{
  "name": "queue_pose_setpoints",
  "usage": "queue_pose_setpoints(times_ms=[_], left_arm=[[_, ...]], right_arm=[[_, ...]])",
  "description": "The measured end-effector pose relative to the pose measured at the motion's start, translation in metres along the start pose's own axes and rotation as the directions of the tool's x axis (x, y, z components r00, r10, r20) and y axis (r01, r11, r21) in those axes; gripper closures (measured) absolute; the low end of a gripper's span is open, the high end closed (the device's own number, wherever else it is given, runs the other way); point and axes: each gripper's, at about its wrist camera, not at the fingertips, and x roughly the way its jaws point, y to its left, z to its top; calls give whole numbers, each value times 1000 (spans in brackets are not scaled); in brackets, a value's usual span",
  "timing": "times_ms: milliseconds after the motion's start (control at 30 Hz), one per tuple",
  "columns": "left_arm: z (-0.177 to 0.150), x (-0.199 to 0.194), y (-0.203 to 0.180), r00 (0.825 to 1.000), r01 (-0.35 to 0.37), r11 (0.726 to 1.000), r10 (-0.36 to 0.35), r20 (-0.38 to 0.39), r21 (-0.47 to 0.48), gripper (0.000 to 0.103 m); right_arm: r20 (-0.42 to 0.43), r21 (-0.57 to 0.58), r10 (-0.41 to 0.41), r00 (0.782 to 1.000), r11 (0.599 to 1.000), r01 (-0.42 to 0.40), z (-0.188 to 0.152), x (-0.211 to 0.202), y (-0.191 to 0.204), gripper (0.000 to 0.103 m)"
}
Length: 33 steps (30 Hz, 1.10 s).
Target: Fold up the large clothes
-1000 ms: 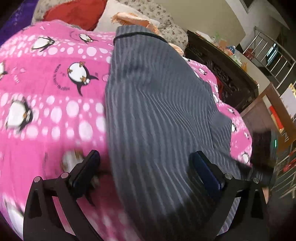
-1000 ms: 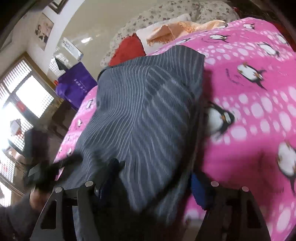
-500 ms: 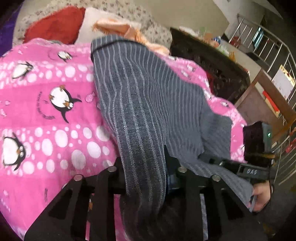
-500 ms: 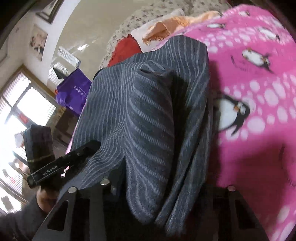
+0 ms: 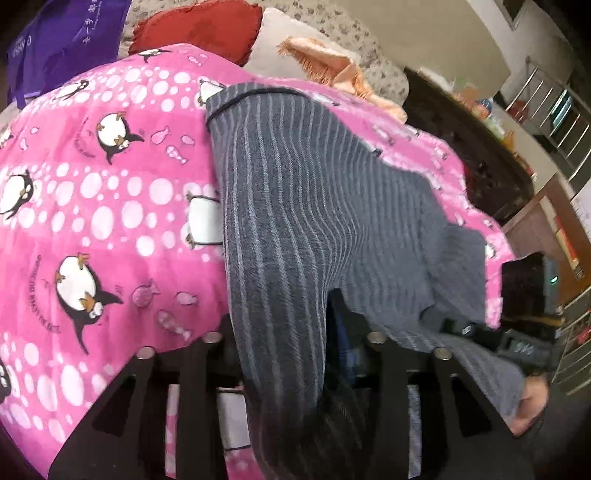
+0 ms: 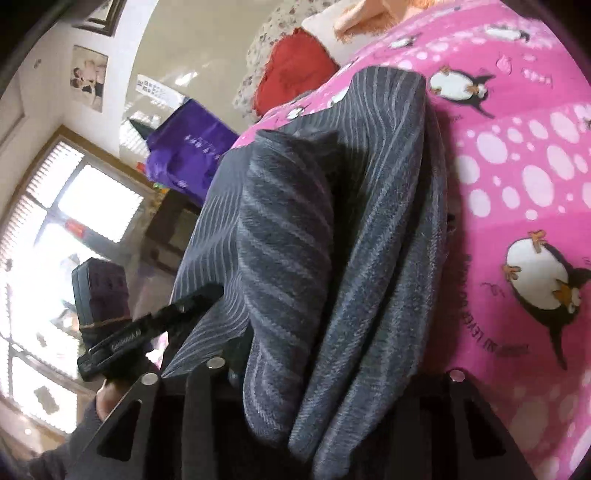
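Item: one large garment [image 5: 314,206] of dark grey woven cloth with thin pale stripes, dark piping along its far hem. I cannot tell whether it is trousers or a top.

Location: it lies lengthwise on a pink fleece blanket [image 5: 92,206] printed with penguins and white dots, spread over a bed. Its near end is raised off the blanket and bunched at my two tools; its far end rests flat towards the red cushion [image 5: 199,26].

Handling, as I judge it: soft, limp, fairly thick; light for its size. It drapes and creases at once, so it will sag between two holds and needs both ends carried together. The fleece beneath looks grippy and may drag the trailing cloth. Not fragile. Best taken at the near corners or the hem edge, one thickness per tool, not the gathered middle.

Left gripper [image 5: 291,354]: a thick fold of the striped cloth runs between its fingers, pinched there; the jaws are easing apart.

Right gripper [image 6: 332,384]: likewise clamped on a hanging bundle of the same cloth, jaws easing apart slightly.

Appearance: stripes run lengthwise, wavering where the cloth buckles; a deep shadowed fold shows in the right wrist view.
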Motion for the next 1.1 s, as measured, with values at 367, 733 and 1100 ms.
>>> queue_pose_setpoints(times_ms=[367,733,1100], left_arm=[[-40,-85,-35,978,-180,984,179,111,1,1],[-103,-147,-108,888,-431,902,425,175,-5,1],[-136,-196,-144,896,-392,920,389,213,-32,1]], right_arm=[[82,-50,-216,973,974,220,-35,-109,56,52],[301,-256,-538,788,750,610,-123,-161,145,32],[349,-261,-554,756,717,646,-150,-187,182,32]])
